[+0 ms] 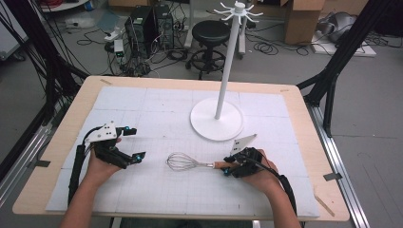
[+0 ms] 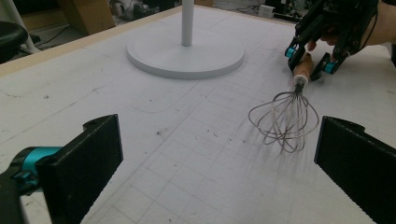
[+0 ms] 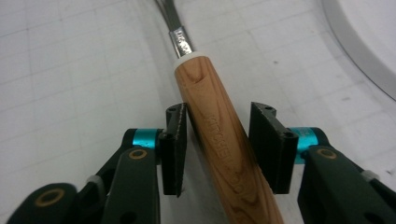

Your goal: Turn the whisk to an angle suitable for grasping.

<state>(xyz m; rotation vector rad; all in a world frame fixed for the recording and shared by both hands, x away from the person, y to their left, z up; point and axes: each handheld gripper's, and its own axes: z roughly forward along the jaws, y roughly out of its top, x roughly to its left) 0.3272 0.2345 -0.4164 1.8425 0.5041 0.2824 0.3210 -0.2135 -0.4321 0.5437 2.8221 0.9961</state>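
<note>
- Closing in on the whisk (image 3: 219,140), your right gripper (image 3: 218,144) had one jaw on each side of the wooden handle. The left jaw looked right against the wood, and a thin gap showed at the right jaw, so the handle was not pinched yet.
- Your left gripper (image 2: 217,158) had its jaws wide apart. It held nothing and touched nothing.
- The whisk (image 1: 190,163) lay flat on the white mat (image 1: 142,114), near your edge of the table (image 1: 71,109). Its wire loops pointed at your left gripper (image 1: 128,142). Its handle end sat in your right gripper (image 1: 228,168).
- The handle was light brown wood with letters along it, a white ring and a shiny metal neck.
- The white stand (image 1: 217,118) stood just behind the whisk, not touching it.
- You had one whisk, one stand, one mat and two grippers.
</note>
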